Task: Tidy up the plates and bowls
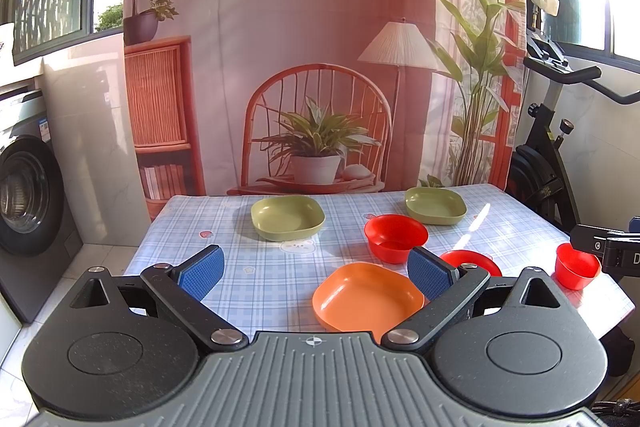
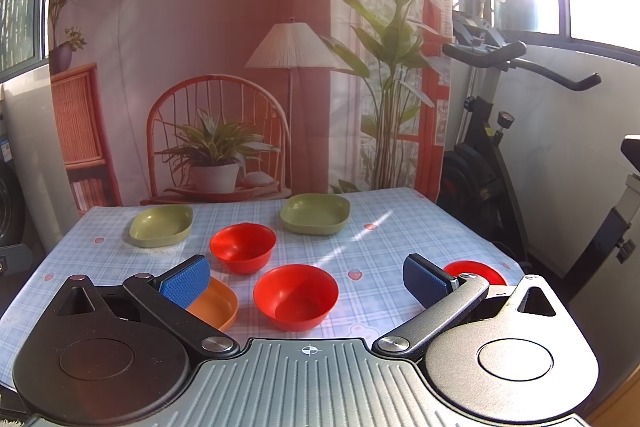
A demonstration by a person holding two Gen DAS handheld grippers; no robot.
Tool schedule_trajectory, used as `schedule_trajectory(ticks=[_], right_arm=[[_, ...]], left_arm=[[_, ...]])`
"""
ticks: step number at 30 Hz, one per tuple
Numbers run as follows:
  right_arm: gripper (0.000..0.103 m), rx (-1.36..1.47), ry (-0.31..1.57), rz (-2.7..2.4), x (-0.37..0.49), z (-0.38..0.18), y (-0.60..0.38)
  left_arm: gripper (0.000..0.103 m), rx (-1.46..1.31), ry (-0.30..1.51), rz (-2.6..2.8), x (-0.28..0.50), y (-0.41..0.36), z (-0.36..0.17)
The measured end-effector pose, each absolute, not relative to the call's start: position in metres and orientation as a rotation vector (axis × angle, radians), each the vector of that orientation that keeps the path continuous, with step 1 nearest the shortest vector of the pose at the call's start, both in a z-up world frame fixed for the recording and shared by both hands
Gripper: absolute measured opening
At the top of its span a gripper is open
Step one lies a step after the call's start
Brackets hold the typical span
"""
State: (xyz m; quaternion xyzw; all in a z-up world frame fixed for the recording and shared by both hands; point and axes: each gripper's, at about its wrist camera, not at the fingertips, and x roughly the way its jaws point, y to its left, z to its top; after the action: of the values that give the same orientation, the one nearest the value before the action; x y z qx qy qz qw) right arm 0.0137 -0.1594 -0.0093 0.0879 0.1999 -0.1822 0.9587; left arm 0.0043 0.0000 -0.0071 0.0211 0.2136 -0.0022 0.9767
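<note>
The desk carries a pale blue checked cloth, and on it lie six pieces of plain, glossy plastic tableware, none stacked.

Two olive-green plates sit along the far edge: one green plate toward the far left, the other green plate toward the far right. Both are squarish with rounded corners and shallow raised rims.

An orange plate of the same rounded-square form lies at the near edge, around the middle.

Three round red bowls fill the right half. The largest-looking red bowl stands mid-desk, between the green plates and the orange one. A second red bowl sits nearer the front edge, just right of the orange plate and apart from it. A third red bowl stands by the right edge, close to the near right corner, in bright sunlight.

The left gripper hangs over the near edge, jaws wide apart and empty, with the orange plate between them. The right gripper hangs likewise, jaws wide apart, holding nothing, the second red bowl framed between them.
</note>
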Motion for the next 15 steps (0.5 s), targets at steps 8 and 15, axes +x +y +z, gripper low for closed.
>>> schedule_trajectory(ticks=[8, 15], right_arm=[[0.103, 0.178, 0.406, -0.370, 0.0135, -0.0095, -0.1592], [0.103, 0.180, 0.405, -0.369, 0.0137, -0.0097, -0.1595]], left_arm=[[0.099, 0.042, 0.431, -0.004, 0.0044, 0.0002, -0.0074], [0.099, 0.039, 0.433, -0.001, 0.0032, 0.0004, -0.0092]])
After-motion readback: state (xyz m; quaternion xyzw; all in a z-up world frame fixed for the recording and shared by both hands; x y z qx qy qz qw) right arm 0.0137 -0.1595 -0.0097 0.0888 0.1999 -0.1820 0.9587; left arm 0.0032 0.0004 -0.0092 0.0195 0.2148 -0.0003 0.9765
